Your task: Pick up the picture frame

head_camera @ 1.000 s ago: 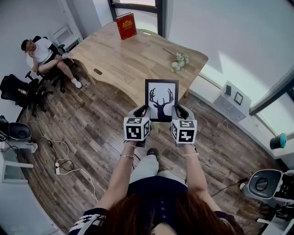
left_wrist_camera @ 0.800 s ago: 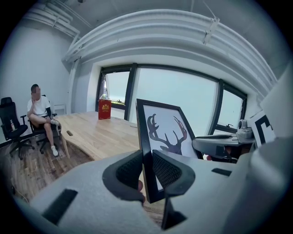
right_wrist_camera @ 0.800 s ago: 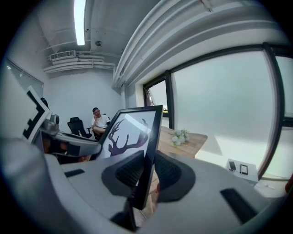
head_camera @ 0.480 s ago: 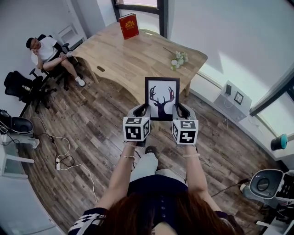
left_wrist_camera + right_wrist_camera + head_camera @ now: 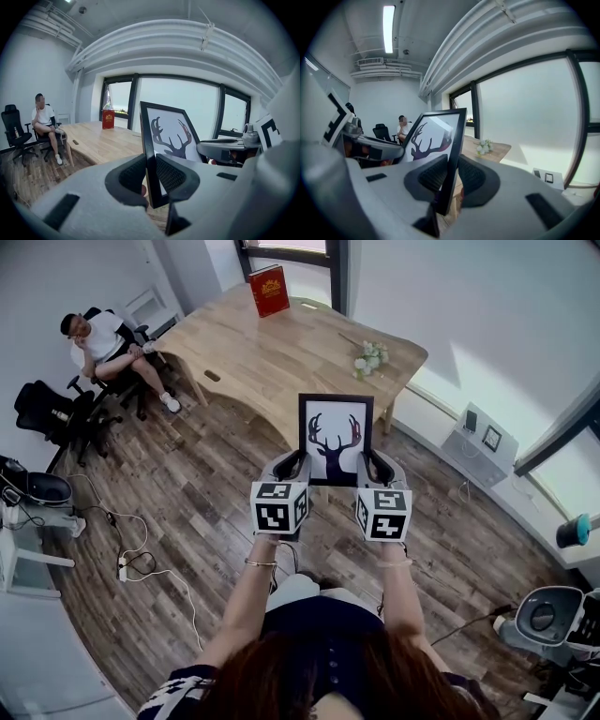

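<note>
Center of the head view: a deer-print frame (image 5: 335, 440) is upright in the air, just below the tabletop (image 5: 272, 352) edge. The left gripper (image 5: 289, 465) and right gripper (image 5: 373, 465) each pinch a lower side edge between closed fingers (image 5: 133, 176). It is best raised evenly, both grips firm, frame untilted.
</note>
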Demonstrator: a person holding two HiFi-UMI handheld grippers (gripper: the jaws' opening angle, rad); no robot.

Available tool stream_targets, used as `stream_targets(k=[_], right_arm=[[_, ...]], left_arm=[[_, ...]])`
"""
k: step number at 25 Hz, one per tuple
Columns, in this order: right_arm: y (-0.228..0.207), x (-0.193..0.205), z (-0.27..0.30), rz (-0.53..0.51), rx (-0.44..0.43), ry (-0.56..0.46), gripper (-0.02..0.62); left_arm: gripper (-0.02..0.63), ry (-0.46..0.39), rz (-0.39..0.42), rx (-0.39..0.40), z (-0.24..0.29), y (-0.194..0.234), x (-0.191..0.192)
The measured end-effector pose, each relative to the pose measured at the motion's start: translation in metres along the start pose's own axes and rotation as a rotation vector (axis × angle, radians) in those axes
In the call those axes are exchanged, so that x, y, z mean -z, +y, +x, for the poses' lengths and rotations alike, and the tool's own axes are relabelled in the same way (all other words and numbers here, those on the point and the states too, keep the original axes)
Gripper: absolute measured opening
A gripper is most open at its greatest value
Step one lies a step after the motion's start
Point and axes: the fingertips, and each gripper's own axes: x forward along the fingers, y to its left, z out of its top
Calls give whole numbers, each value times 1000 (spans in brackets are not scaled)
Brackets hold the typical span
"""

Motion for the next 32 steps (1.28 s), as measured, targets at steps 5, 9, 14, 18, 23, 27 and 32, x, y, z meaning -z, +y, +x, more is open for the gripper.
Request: stream_targets(k=[5,9,14,18,23,27,32], right_arm=[[9,-6,-11,-9,-2,-25,75],[16,-9,-21,-12,0,-42,75],[29,-16,-33,-24,9,-63,75],[43,-20,-44,-27,17,-74,75],[53,-28,-56,-33,29,-91,75],[65,-33,-68,-32,37,-110,75],[76,-42,-80,-40,45,-135,75]], left_arm=[[83,-26,7,1,-15,-1,-4],[83,-46,15,3,-28,-1,-6],[83,-72,21,11,-46,0,-10],[81,-86,24,16,-63,4,-12],[81,-106,28,29,-78,4,-18],[81,-125,41,35,-95,7,-22],[81,-148,50,43,-110,7,-28]])
